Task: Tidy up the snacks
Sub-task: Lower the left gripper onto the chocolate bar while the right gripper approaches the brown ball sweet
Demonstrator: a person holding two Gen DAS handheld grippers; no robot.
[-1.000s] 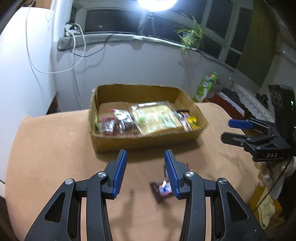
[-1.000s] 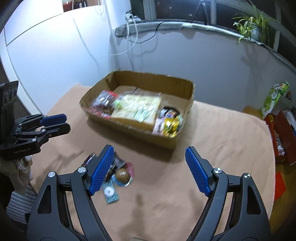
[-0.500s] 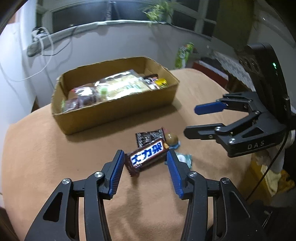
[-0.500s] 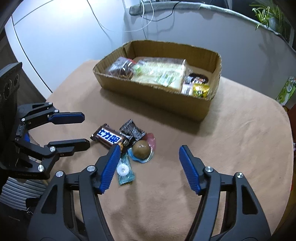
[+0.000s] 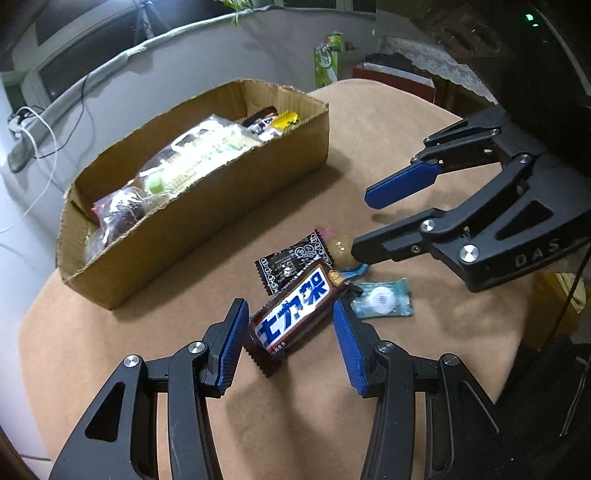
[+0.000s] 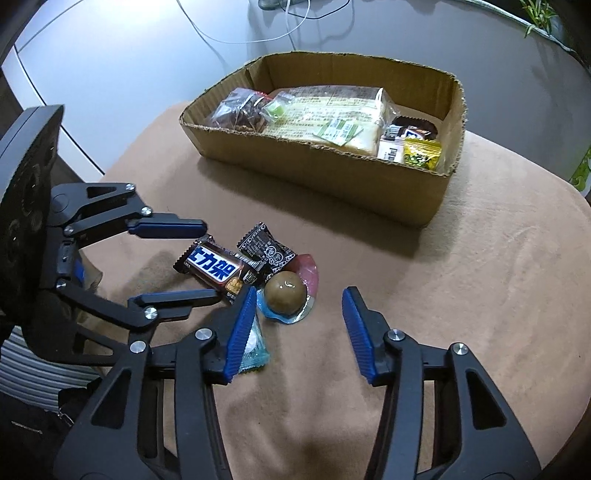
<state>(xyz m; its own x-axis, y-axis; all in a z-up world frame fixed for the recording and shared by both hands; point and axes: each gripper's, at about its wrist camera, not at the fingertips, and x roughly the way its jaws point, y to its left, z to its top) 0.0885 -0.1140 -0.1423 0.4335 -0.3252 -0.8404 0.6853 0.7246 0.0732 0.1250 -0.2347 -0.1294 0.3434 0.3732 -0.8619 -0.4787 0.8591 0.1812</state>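
Observation:
A brown chocolate bar (image 5: pixel 295 310) with a blue-and-white label lies on the tan cloth. My left gripper (image 5: pixel 290 314) straddles it, open, with the pads beside the wrapper and not pressing. From the right wrist view the bar (image 6: pixel 214 267) sits between the left gripper's (image 6: pixel 210 258) two fingers. A round brown candy (image 6: pixel 286 295) in a clear wrapper lies between the jaws of my right gripper (image 6: pixel 299 306), which are closing without touching it. A black packet (image 6: pixel 266 247) and a teal mint packet (image 5: pixel 380 299) lie alongside. The cardboard box (image 6: pixel 332 166) behind holds several snacks.
In the left wrist view the right gripper (image 5: pixel 360 223) reaches in from the right, above the round candy (image 5: pixel 340 247). The table's tan cloth (image 6: pixel 480 258) drops off at rounded edges. A green carton (image 5: pixel 327 59) stands beyond the table. White cables (image 6: pixel 236 33) hang on the wall.
Both grippers have come down onto the loose snacks. The left one rolled and now has the chocolate bar between its jaws. The right jaws have narrowed around the round candy.

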